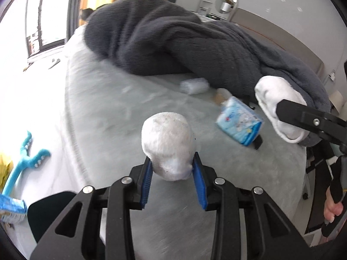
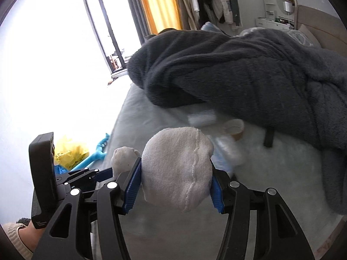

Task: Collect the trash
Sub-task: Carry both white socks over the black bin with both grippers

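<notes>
Socks, both white and balled, sit clamped in the tongs above a bed (image 1: 108,112): left tongs (image 1: 172,173) pinch a soiled sock (image 1: 168,145), right tongs (image 2: 175,182) grip another sock (image 2: 177,166). At two o'clock from the left pair lies a blue tissue pack (image 1: 238,121), beside a dark blanket (image 1: 173,39).

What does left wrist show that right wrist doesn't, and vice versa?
Left wrist only: the print on the blue packet and a blue wrapper on the floor. Right wrist only: hanging clothes, the paper cup's open mouth, a yellow bag. Both: each gripper, left and right, shut on a white sock, the dark blanket, the bed, the blue toy.
</notes>
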`<act>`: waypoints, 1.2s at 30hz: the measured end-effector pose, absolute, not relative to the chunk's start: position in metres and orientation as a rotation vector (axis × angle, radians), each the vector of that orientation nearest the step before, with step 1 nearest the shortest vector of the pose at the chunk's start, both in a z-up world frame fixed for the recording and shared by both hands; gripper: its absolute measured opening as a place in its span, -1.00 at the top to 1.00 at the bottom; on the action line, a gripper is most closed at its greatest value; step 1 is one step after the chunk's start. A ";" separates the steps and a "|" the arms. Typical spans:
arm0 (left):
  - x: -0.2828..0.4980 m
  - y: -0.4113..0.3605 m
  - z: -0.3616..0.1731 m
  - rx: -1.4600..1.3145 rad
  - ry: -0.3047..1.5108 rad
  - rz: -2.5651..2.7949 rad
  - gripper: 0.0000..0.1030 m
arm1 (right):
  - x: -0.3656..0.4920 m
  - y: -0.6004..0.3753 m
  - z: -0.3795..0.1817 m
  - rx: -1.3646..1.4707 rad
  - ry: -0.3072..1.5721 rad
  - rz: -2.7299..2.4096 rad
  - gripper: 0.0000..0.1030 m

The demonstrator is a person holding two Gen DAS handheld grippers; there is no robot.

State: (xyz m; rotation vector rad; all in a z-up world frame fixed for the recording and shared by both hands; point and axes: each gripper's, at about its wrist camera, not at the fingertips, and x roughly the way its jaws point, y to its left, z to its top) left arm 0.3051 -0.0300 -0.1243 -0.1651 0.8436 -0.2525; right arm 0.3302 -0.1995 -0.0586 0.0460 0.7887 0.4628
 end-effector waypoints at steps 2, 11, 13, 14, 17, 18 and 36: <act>0.300 -0.017 -0.123 -0.179 0.844 -0.230 0.27 | 0.326 -0.189 -0.062 0.044 0.797 0.469 -0.10; 0.270 0.030 -0.131 -0.164 0.888 -0.155 0.27 | 0.305 -0.142 -0.070 0.027 0.793 0.515 -0.10; 0.263 0.043 -0.136 -0.170 0.912 -0.139 0.27 | 0.299 -0.133 -0.074 0.028 0.801 0.527 -0.10; 0.260 0.048 -0.138 -0.169 0.922 -0.130 0.27 | 0.296 -0.128 -0.076 0.031 0.804 0.533 -0.10; 0.252 0.069 -0.149 -0.185 0.968 -0.099 0.27 | 0.291 -0.109 -0.078 0.030 0.810 0.559 -0.10; 0.249 0.077 -0.154 -0.197 0.985 -0.089 0.27 | 0.289 -0.102 -0.078 0.024 0.808 0.566 -0.10; 0.229 0.153 -0.209 -0.270 1.192 -0.022 0.40 | 0.286 -0.004 -0.103 -0.054 0.882 0.693 -0.10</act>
